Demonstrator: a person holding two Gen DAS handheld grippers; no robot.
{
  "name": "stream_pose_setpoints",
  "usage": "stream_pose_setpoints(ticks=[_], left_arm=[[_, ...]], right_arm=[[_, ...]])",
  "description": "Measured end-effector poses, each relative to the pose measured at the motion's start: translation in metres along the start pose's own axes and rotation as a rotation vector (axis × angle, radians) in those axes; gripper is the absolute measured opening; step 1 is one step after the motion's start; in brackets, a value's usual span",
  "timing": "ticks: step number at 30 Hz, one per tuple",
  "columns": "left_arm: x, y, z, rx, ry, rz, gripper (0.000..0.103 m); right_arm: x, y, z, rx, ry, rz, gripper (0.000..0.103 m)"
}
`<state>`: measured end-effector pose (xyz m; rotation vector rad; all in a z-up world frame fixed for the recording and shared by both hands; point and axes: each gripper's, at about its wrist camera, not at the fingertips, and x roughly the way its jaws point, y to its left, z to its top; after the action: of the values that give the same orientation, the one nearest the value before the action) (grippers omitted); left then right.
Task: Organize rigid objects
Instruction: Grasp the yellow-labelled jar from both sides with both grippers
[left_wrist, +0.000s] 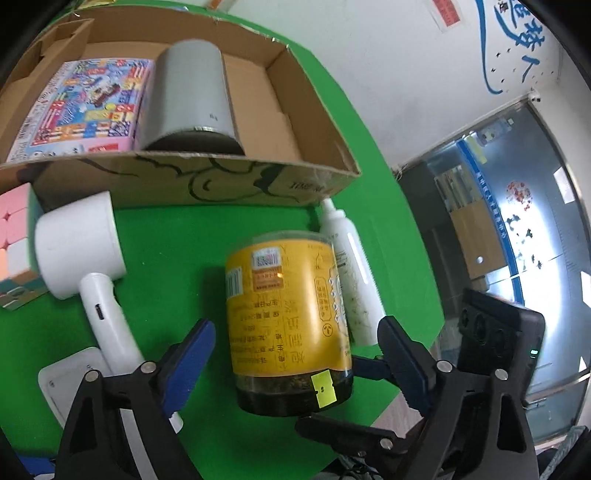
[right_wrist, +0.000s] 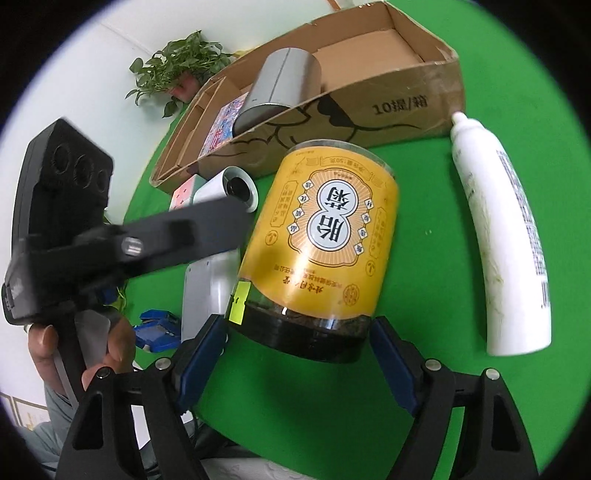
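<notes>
A yellow-labelled jar (left_wrist: 288, 321) with a black lid sits upside down, lid end toward the cameras, between the blue pads of both tools. The right gripper (right_wrist: 297, 354) clamps the black lid, its pads pressed against either side. The left gripper (left_wrist: 295, 354) is spread wide around the jar, neither pad touching it.

On the green table (left_wrist: 177, 236) just beside the jar lies one white spray bottle (right_wrist: 502, 240), its nozzle pointing at the cardboard box (left_wrist: 207, 181). On the jar's other side lies one white handheld device (left_wrist: 85, 254) with a round head and a slim handle, and past it one pastel puzzle cube (left_wrist: 13, 229) at the box's corner. A white tray (left_wrist: 70, 380) lies under the device's handle. A small blue object (right_wrist: 157, 328) lies near the person's hand (right_wrist: 81, 347), too blurred to name.

The box holds two things: one grey cylinder (left_wrist: 195, 96) on its side and one flat pink package (left_wrist: 88, 107) with busy cartoon printing, touching each other. The rest of the box floor is bare cardboard.

The box wall carries black line drawings and the print "10", followed by characters. A potted green plant (right_wrist: 173, 62) stands behind the box against the white wall.
</notes>
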<state>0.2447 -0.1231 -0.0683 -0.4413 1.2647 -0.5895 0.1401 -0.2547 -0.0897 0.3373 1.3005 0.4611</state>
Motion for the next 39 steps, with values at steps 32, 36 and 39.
stream_pose_setpoints(ticks=[32,36,39], left_arm=[[0.034,0.011,-0.014,-0.232,0.048,-0.046,0.075],[0.024,0.015,-0.016,-0.217,0.031,-0.019,0.076],[0.022,0.02,-0.019,-0.226,0.029,-0.044,0.075]], right_arm=[[-0.01,0.006,0.01,-0.137,-0.002,-0.158,0.078],[-0.01,0.005,0.007,-0.138,0.023,-0.06,0.079],[-0.01,-0.012,0.013,-0.057,0.037,0.019,0.078]])
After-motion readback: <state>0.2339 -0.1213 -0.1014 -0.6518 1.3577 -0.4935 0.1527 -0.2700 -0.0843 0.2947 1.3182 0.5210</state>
